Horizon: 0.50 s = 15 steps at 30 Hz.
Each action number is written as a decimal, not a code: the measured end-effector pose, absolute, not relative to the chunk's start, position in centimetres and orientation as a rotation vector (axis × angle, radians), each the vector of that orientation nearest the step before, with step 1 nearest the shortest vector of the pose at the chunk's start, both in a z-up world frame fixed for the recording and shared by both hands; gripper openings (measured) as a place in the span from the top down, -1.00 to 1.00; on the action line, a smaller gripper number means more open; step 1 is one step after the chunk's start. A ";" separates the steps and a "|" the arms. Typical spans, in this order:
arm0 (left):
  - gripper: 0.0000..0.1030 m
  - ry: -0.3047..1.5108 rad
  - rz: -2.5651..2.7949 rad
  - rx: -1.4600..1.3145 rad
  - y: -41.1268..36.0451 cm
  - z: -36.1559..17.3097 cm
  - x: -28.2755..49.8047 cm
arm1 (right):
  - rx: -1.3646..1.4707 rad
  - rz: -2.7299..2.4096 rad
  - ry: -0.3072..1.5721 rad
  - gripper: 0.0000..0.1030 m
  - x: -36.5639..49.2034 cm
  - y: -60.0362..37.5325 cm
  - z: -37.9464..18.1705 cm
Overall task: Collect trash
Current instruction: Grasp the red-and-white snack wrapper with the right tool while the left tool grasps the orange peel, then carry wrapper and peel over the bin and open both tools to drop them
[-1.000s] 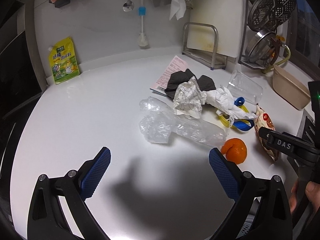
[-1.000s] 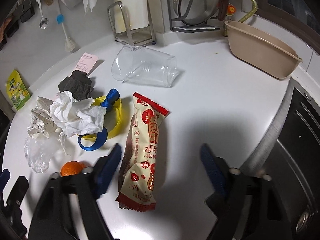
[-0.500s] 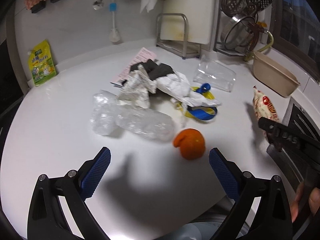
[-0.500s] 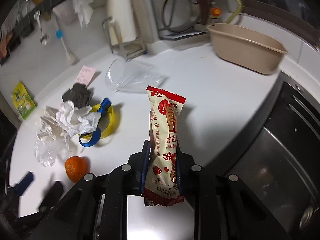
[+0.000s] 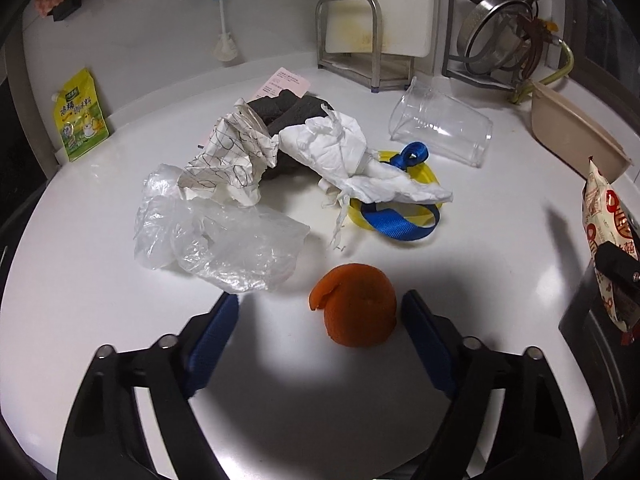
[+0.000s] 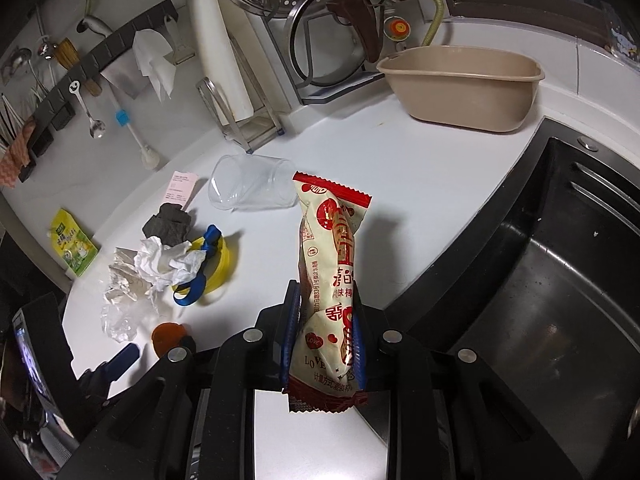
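Observation:
My left gripper is open low over the white counter, its blue pads either side of an orange peel that sits nearer the right pad. Beyond it lie a clear plastic bag, crumpled paper, white tissue, a yellow ring with a blue strap and a tipped clear cup. My right gripper is shut on a red-and-cream snack wrapper and holds it upright above the counter edge; the wrapper also shows in the left wrist view.
A beige basin stands at the back right beside a dish rack. A black sink lies to the right. A green-yellow pouch leans on the wall at left. A pink slip lies behind the pile.
My left gripper moved forward and down to the orange peel and narrowed around it. My right gripper closed on the snack wrapper and lifted it off the counter.

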<state>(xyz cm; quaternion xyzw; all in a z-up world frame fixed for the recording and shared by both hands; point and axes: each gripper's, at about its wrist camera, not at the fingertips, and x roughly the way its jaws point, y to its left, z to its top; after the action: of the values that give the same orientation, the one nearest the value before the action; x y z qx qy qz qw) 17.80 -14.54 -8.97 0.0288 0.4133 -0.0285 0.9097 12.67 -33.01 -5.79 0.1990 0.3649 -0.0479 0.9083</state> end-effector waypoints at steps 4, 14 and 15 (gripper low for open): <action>0.05 0.833 -0.088 0.056 -14.6 -8.8 17.4 | 0.416 -0.092 0.749 0.57 12.6 -33.2 -5.8; 0.60 0.780 -0.132 0.068 -13.4 -7.7 15.1 | 0.358 -0.071 0.732 0.57 11.3 -31.6 -5.7; 0.60 0.773 -0.134 0.068 -13.0 -7.5 14.7 | 0.355 -0.064 0.733 0.57 11.1 -31.4 -5.7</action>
<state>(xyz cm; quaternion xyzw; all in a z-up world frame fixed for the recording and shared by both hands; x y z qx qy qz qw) 14.74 -13.04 -7.52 0.0330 0.3765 -0.0653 0.9235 11.14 -31.40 -5.73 0.1728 0.3563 -0.0310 0.9177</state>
